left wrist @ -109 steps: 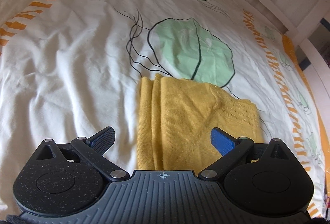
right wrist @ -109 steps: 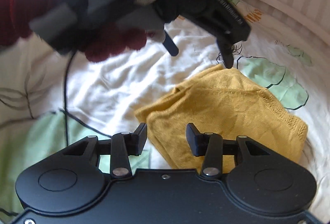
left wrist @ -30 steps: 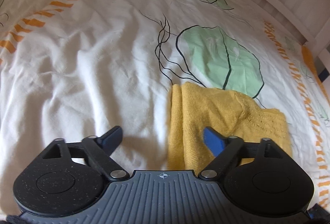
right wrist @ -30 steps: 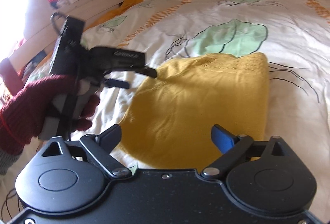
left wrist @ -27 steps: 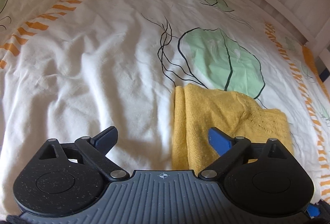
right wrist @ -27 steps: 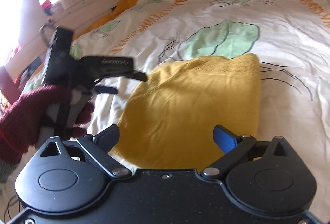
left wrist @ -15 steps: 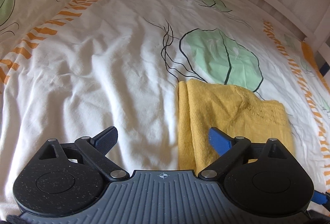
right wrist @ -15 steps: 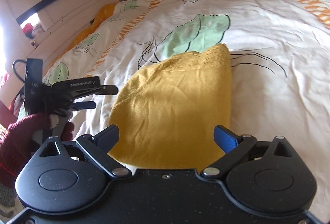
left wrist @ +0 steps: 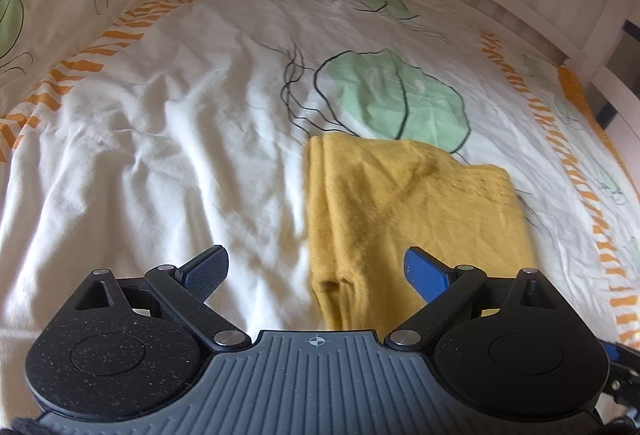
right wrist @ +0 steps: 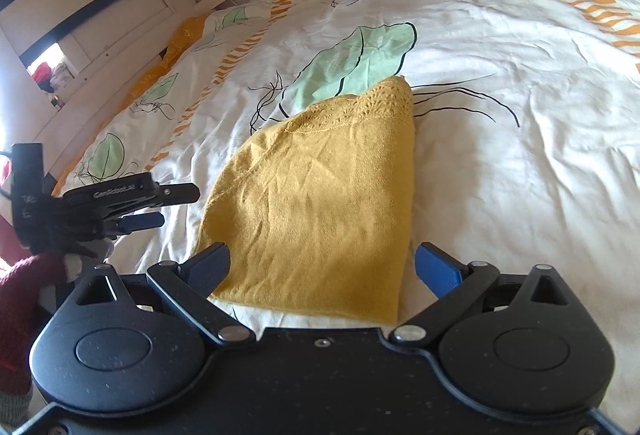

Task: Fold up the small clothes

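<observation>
i hold two grippers above a bed covered by a white duvet [left wrist: 160,139] printed with green leaves and orange stripes. my left gripper [left wrist: 316,271] hangs released, fingers spread wide and gripping nothing, with one blue pad over bare duvet and the other over the cloth's near part. my right gripper [right wrist: 322,263] is also released and empty, its fingers spread to either side of the cloth's near edge, above it rather than touching, as far as i can tell.

the mustard-yellow knitted garment [right wrist: 320,195] lies on the duvet, its far end overlapping a large green leaf print. it is folded into a compact, roughly rectangular packet, flat with light creases, and a band of openwork knit runs along the far edge. from the left view, stacked folded layers show along its left side.

my judgement: the fold looks nearly finished. to finish well i would keep both grippers clear of the layers, press or square only loose edges, and avoid snagging the open knit.
</observation>
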Action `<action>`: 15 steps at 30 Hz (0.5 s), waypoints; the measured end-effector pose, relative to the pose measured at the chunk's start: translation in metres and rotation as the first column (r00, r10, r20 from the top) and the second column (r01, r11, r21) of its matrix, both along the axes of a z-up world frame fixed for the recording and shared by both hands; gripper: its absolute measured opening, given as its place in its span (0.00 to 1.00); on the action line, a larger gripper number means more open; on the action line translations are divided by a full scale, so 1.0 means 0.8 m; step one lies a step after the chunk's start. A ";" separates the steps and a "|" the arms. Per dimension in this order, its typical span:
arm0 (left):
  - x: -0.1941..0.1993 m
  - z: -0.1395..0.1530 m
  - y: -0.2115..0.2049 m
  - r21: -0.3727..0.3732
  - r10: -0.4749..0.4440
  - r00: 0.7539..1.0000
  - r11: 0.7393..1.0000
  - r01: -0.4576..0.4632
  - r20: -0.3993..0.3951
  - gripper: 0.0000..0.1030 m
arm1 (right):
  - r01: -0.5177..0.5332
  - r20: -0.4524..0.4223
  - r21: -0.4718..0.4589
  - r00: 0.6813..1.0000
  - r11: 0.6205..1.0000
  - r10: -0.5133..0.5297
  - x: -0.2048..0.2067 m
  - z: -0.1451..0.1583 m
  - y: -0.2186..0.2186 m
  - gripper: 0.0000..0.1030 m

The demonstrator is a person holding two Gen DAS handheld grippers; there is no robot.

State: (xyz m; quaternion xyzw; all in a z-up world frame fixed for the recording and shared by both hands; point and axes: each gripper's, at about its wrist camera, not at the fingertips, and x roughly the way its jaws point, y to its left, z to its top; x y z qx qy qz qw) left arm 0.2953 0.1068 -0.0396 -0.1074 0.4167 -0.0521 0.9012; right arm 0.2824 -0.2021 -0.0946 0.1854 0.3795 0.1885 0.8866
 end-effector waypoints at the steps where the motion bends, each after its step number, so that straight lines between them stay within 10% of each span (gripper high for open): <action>1: -0.005 0.000 -0.003 -0.001 -0.008 1.000 1.000 0.008 0.000 0.93 | 0.001 -0.001 0.002 1.000 1.000 -0.001 0.000 0.000 -0.001 0.97; 15: -0.026 -0.037 -0.029 -0.062 -0.095 0.991 0.994 0.089 -0.094 0.93 | 0.022 -0.030 0.041 0.999 0.999 -0.021 0.020 -0.014 -0.022 0.98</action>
